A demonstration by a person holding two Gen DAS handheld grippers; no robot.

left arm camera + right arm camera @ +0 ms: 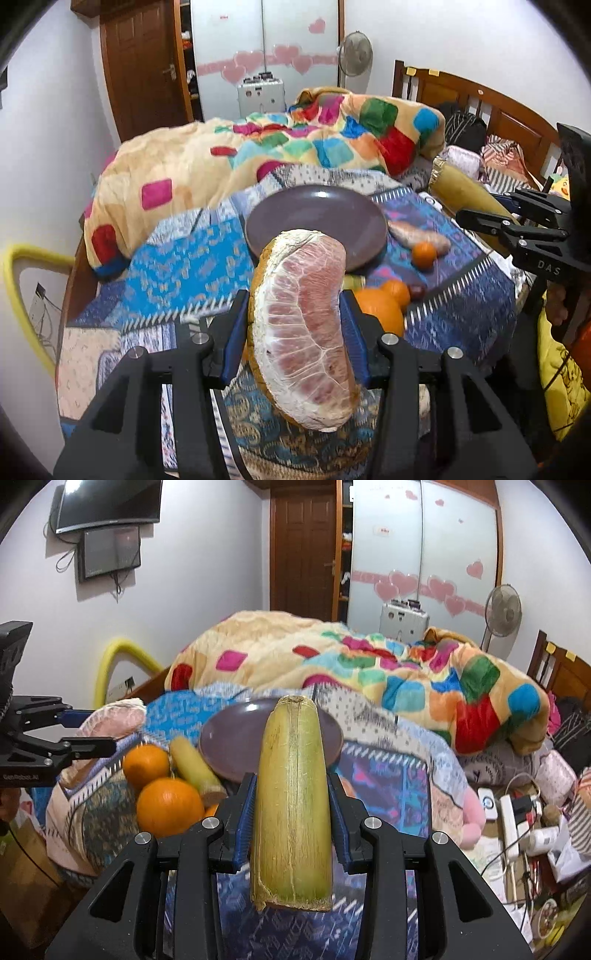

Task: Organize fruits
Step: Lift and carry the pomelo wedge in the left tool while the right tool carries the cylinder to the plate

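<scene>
My left gripper [293, 332] is shut on a peeled pink pomelo wedge [306, 332] and holds it above the bed, short of the purple plate [295, 210]. My right gripper [291, 812] is shut on a yellow-green sugarcane piece [291, 805], held in front of the same plate [229, 738], which is bare. Oranges [380, 306] [166, 805], a small orange [424, 254], a dark red fruit [416, 291], a pinkish tuber [417, 236] and another sugarcane piece [192, 768] lie on the blue patterned cloth [177, 266] by the plate.
A colourful patchwork blanket [295, 140] is heaped behind the plate. A wooden headboard [480, 96] stands far right. The right gripper shows in the left wrist view [517, 229]; the left gripper shows in the right wrist view [55, 738]. Cables and clutter [524, 823] lie at the right.
</scene>
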